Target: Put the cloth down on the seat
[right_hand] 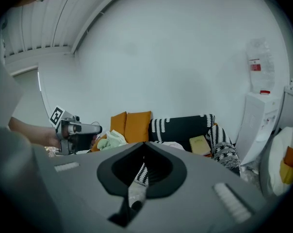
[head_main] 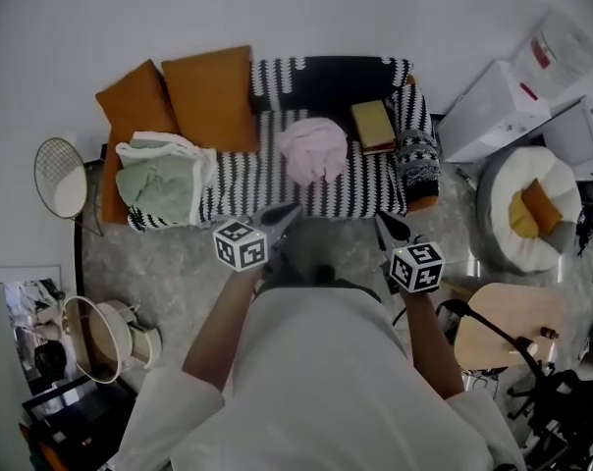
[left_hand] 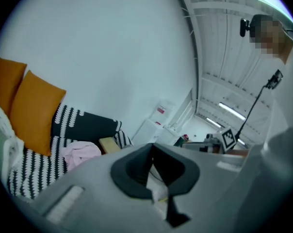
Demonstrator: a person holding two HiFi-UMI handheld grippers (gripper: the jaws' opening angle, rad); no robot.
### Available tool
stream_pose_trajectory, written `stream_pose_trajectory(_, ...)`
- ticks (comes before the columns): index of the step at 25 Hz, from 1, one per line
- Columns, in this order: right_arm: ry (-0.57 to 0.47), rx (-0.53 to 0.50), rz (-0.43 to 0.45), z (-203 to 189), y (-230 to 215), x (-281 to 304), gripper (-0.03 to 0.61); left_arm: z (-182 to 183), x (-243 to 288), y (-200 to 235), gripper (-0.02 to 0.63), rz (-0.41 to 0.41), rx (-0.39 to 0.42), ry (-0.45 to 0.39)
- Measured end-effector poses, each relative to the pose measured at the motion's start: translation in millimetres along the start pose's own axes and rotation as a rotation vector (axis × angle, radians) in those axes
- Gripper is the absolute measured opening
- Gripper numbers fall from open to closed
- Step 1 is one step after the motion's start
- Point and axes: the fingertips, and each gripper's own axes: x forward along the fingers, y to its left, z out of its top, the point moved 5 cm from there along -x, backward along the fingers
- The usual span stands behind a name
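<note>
A crumpled pink cloth (head_main: 314, 150) lies on the seat of the black-and-white striped sofa (head_main: 247, 180), near its middle; the left gripper view shows that pink cloth (left_hand: 81, 152) too. Neither gripper touches it. My left gripper (head_main: 285, 214) hovers just in front of the sofa's front edge, below and left of the cloth, its jaws shut and empty. My right gripper (head_main: 389, 226) hangs to the right at about the same height; its jaws come to a single point with nothing in them. The left gripper (right_hand: 77, 130) also shows at the left of the right gripper view.
Two orange cushions (head_main: 210, 96) lean at the sofa's left, above a green-and-white bundle (head_main: 159, 183). A book (head_main: 373, 124) and a patterned throw (head_main: 417, 160) lie at its right. White appliances (head_main: 493, 106), a round pet bed (head_main: 532, 209), a wooden stool (head_main: 503, 324) and a basket (head_main: 92, 337) stand around.
</note>
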Motion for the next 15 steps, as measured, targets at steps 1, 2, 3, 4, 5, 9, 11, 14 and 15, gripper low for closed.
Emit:
stream_pose_trajectory(1,-0.002,-0.002,0.001,0,5,1,0.003,0,-7,0,0.002,0.012,0.013,-0.008)
stream_pose_trajectory(2,-0.003,-0.006,0.002,1,11,3,0.003,0,-14,2,0.002,0.027,0.028,-0.015)
stream_pose_trajectory(3,-0.003,-0.012,0.002,2,16,4,0.003,-1,-21,4,0.002,0.044,0.044,-0.021)
stream_pose_trajectory(4,-0.002,-0.019,0.002,3,21,5,0.003,-1,-27,5,0.002,0.059,0.058,-0.025)
stream_pose_trajectory(5,-0.001,-0.026,0.0,4,25,6,0.003,-2,-33,5,0.002,0.07,0.069,-0.029)
stream_pose_trajectory(9,-0.007,-0.038,-0.009,9,45,12,0.003,1,-59,6,0.002,0.073,0.084,-0.027)
stream_pose_trajectory(11,-0.02,-0.045,-0.01,12,60,15,0.004,5,-76,6,0.002,0.066,0.1,-0.017)
stream_pose_trajectory(14,-0.033,-0.063,-0.017,15,76,21,0.003,11,-95,10,0.002,0.06,0.133,-0.007)
stream_pose_trajectory(15,-0.035,-0.064,-0.021,16,79,23,0.003,12,-100,13,0.001,0.06,0.137,-0.003)
